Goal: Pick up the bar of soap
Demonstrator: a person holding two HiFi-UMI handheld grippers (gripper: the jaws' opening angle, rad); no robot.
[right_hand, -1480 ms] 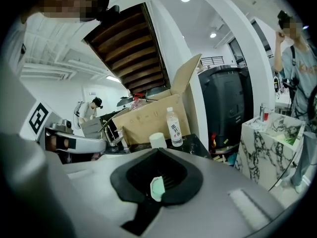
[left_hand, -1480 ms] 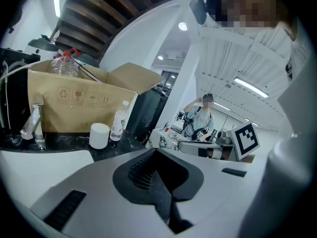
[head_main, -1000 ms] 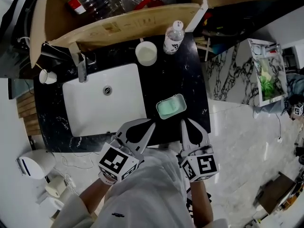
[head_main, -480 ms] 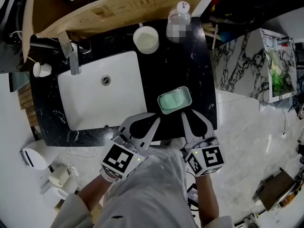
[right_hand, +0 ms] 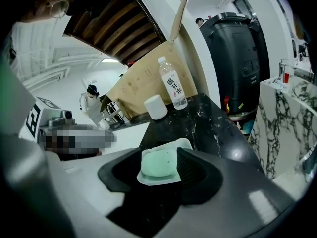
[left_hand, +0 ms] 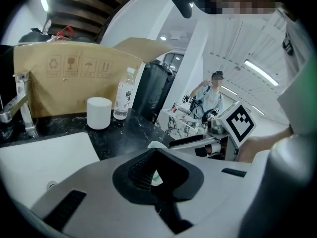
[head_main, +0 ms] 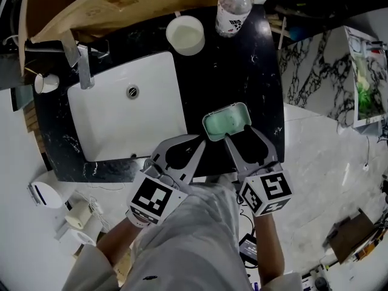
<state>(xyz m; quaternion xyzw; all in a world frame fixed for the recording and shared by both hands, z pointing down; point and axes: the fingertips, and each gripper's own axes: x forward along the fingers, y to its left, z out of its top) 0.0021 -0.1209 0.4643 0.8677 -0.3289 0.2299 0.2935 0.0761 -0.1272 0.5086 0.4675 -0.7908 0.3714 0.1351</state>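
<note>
A pale green bar of soap (head_main: 223, 122) lies in a white soap dish (head_main: 242, 109) on the black counter, right of the sink. In the right gripper view the soap (right_hand: 159, 161) and its dish (right_hand: 163, 178) sit between the jaw tips. My right gripper (head_main: 240, 134) reaches the dish's near edge. Its jaws are opening, and the pads stand apart from the soap on both sides. My left gripper (head_main: 195, 140) hovers over the counter's front edge, left of the dish, shut with nothing in it. In its own view the left gripper (left_hand: 156, 151) shows closed tips.
A white sink (head_main: 121, 111) with a metal faucet (head_main: 82, 71) takes up the counter's left half. A white cup (head_main: 186, 35) and a water bottle (head_main: 232, 11) stand at the back, before a cardboard box (head_main: 121, 5). The counter (head_main: 248, 65) ends just right of the dish.
The right gripper has moved forward to the soap dish and its jaws have spread from shut. The left gripper has stayed shut near the counter's front edge.
</note>
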